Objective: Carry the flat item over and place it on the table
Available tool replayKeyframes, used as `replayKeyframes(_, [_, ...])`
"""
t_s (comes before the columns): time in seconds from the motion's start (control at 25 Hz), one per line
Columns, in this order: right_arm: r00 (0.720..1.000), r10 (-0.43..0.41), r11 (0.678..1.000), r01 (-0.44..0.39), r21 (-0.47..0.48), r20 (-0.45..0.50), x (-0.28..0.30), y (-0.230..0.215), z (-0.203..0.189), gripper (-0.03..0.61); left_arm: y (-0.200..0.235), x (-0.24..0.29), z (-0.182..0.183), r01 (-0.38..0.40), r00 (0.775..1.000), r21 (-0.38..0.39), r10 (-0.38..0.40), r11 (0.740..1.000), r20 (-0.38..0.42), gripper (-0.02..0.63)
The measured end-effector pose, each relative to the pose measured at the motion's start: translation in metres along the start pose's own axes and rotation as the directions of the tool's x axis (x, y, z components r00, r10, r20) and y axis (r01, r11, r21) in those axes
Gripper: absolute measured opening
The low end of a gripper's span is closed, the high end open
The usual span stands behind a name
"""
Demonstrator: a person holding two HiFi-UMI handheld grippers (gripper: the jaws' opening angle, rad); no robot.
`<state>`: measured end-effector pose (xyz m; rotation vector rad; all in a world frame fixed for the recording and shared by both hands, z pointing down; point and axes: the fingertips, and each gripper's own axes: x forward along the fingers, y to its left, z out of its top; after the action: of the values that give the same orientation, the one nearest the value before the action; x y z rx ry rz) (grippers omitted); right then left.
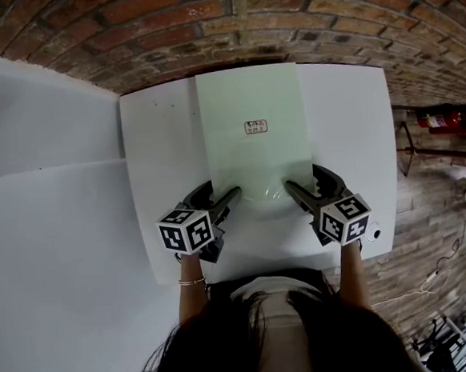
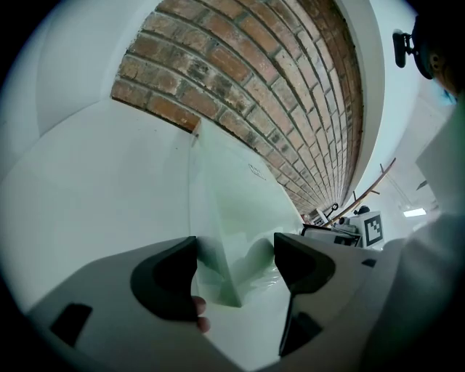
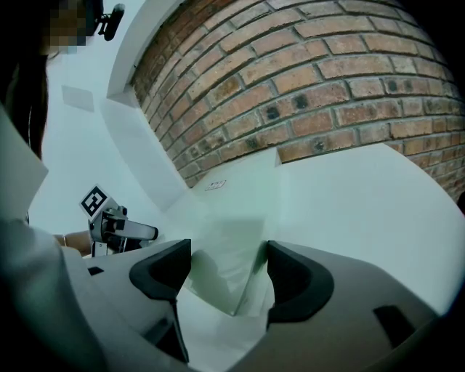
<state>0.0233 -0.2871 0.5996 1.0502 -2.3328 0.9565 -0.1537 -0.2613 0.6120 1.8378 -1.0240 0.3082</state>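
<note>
1. Person, head view: dark hair at the bottom edge, both forearms reaching forward, a thin bracelet point(image 1: 191, 281) on the left wrist.
2. Left gripper point(image 1: 221, 192): marker cube point(image 1: 187, 230) nearest the person. Its dark fingers point(image 2: 163, 280) stand well apart, clamping nothing. The near left corner of the sheet sits in the gap between them, close to the left-hand finger.
3. Right gripper point(image 1: 301, 182): marker cube point(image 1: 345, 217) nearest the person. Its fingers point(image 3: 298, 280) are likewise spread wide and not clamped. The near right corner of the sheet lies in the gap between them.
4. Pale green translucent sheet point(image 1: 254, 151): flat and rectangular, lying lengthwise on the table between the two grippers. Its far edge is at the table's far edge by the wall. A wrinkled glare shows near its front edge.
5. Label point(image 1: 256, 126): small and white, on the sheet's far half; print too small to read.
6. White table point(image 1: 161, 187): carries the sheet, with bare surface on both sides of it.
7. Brick wall point(image 1: 245, 28): red-brown, directly behind the table.
</note>
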Motion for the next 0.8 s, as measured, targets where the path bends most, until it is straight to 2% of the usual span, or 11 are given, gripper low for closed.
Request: replayKeyframes(0.8, [1.000,-0.026,1.000,0.026,0.002,-0.015,-0.002,0.002,-0.002,0.347,0.000,-0.010,0.000,-0.039,0.999,0.001,0.039,0.999,0.005,0.334])
